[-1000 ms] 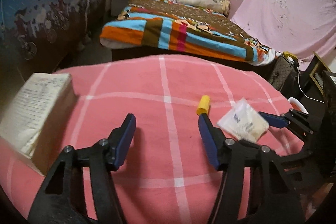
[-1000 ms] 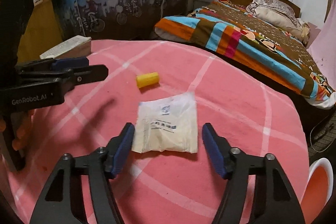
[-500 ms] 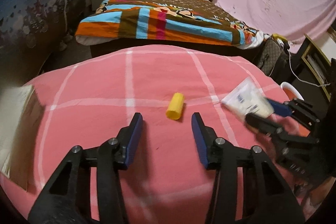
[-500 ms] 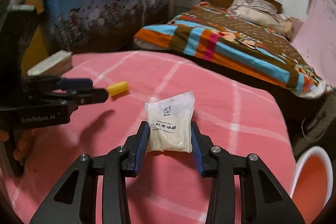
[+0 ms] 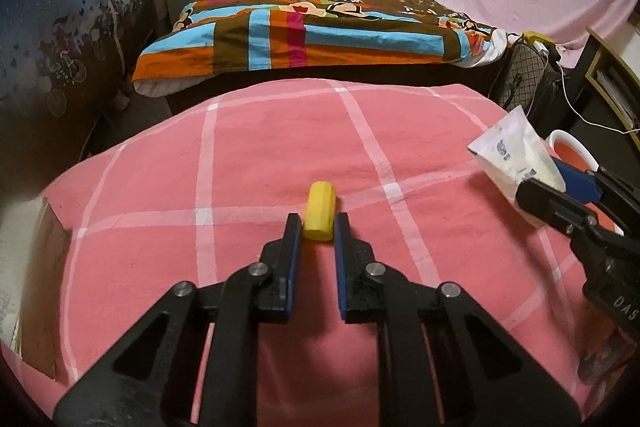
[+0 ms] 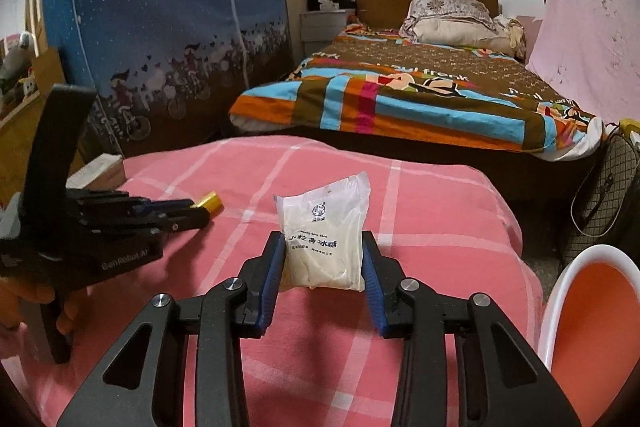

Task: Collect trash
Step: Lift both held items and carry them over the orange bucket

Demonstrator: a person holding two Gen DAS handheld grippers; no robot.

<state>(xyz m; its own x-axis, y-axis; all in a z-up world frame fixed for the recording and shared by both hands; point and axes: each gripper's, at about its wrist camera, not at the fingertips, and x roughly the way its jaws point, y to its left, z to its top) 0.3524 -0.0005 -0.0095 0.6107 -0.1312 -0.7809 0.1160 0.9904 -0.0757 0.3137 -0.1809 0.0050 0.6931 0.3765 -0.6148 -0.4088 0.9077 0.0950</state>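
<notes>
A small yellow cylinder (image 5: 319,205) lies on the pink checked blanket (image 5: 260,147), and my left gripper (image 5: 317,226) is shut on its near end. The right wrist view shows the same cylinder (image 6: 210,202) sticking out of the left gripper (image 6: 194,211). My right gripper (image 6: 322,242) is shut on a white plastic packet (image 6: 324,219) of pale grains with printed text, holding it upright by its sides. From the left wrist view the packet (image 5: 512,155) hangs off the blanket in the right gripper (image 5: 548,187), near the blanket's right edge.
A white bin with an orange inside (image 6: 592,327) stands on the floor right of the blanket. A thick book or box (image 6: 100,171) lies at the left edge. Beyond are a bed with a striped cover (image 5: 320,27) and a checked handbag (image 5: 524,75).
My left gripper moved up to the yellow cylinder and closed on it. My right gripper closed on the white packet and raised it off the blanket, toward the right.
</notes>
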